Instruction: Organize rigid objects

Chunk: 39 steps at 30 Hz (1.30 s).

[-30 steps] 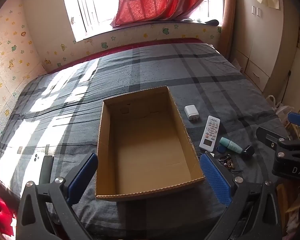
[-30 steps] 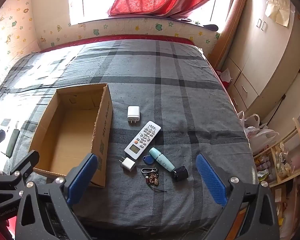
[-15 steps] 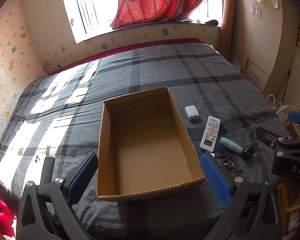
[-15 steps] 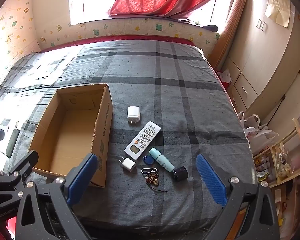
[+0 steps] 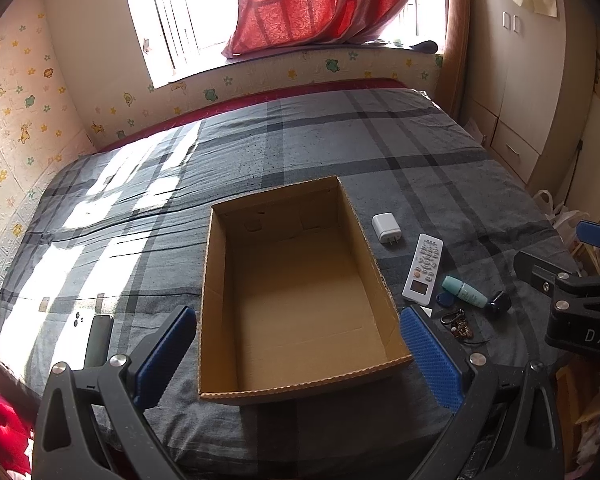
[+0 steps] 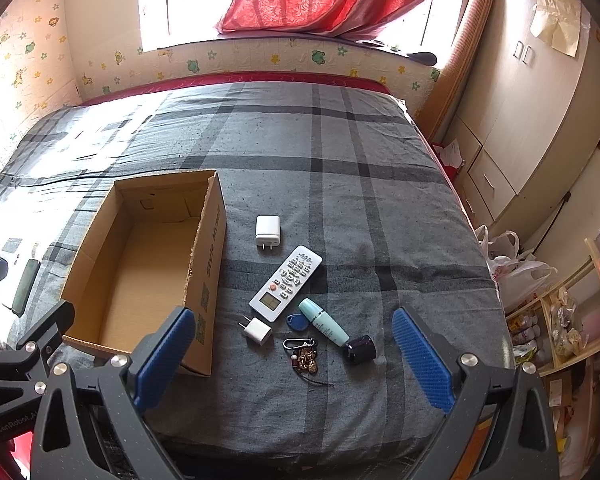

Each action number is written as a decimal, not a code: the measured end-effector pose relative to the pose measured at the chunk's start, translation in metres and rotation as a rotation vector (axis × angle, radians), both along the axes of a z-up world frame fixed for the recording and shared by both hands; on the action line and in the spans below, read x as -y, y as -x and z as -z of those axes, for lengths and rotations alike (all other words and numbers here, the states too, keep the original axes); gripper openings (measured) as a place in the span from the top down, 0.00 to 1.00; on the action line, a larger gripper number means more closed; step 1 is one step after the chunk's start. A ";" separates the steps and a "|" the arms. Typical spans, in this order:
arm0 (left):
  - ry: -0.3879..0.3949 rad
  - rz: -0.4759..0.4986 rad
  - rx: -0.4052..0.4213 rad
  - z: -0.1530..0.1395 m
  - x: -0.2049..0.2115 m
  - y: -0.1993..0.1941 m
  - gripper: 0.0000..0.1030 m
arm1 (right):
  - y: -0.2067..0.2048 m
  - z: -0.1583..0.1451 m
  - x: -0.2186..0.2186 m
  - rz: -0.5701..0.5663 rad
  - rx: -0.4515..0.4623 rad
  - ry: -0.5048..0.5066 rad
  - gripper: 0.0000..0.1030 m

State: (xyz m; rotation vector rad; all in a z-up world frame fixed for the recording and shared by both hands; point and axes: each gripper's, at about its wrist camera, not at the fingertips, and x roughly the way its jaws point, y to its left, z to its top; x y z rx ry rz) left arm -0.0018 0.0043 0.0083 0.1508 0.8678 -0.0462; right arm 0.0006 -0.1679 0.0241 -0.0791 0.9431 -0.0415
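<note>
Here the keychain (image 6: 305,358) lies between the right gripper (image 6: 294,354)'s spread jaws — untouched.

We see a matt corrugated cardboard box (image 6: 148,256) left of centre, glossy white plastic remote (image 6: 286,283) & charger (image 6: 267,230) mid-frame, all on soft woven plaid cloth bedsheet (image 6: 340,184), w/ textured blue rubbery gripper pads (image 6: 422,360) at bottom.

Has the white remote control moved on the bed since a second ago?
No. The remote control lies in the same spot beside the cardboard box, between the two chargers.
</note>
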 end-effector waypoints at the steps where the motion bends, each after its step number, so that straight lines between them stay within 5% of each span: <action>1: 0.001 -0.001 0.000 0.000 0.000 0.000 0.00 | 0.000 0.000 0.000 0.000 0.000 0.001 0.02; 39: 0.013 -0.029 0.004 0.001 -0.007 -0.005 0.00 | -0.003 -0.004 0.002 0.007 0.018 0.001 0.02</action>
